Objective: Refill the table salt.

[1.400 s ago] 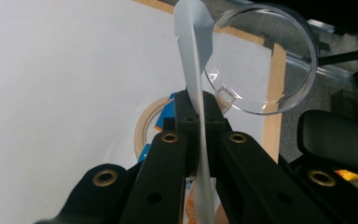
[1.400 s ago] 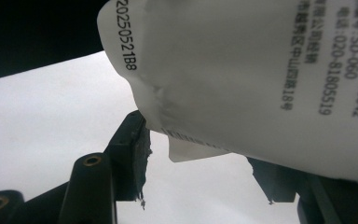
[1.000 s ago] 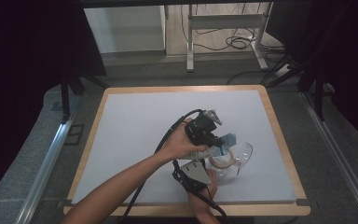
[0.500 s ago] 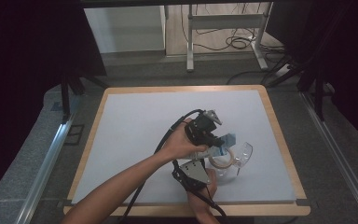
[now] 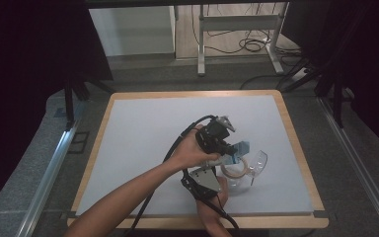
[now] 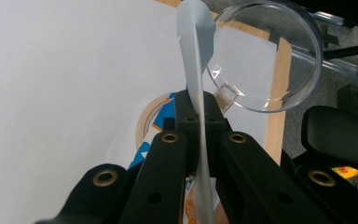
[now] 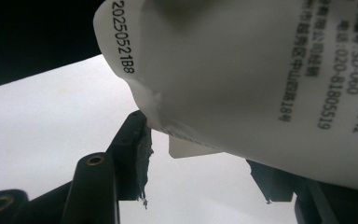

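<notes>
A small cup (image 5: pixel 235 172) with a beige rim (image 6: pixel 144 122) and a blue and orange label stands at the right middle of the white table. My left gripper (image 5: pixel 229 153) comes at it from above, shut on the cup's thin seal flap (image 6: pixel 193 46), which stands up edge-on between the jaws (image 6: pixel 199 105). My right gripper (image 5: pixel 216 181) reaches in from the near side. Its jaws (image 7: pixel 205 163) stand on either side of the cup's white printed wall (image 7: pixel 261 79) and press on it. A clear round lid (image 5: pixel 259 160) (image 6: pixel 265 56) lies against the cup's far right side.
A wooden frame (image 5: pixel 296 148) borders the white table top. Metal rails (image 5: pixel 355 163) run along both sides below it. A desk's legs and cables (image 5: pixel 242 44) are on the floor beyond. Dark curtains hang left and right.
</notes>
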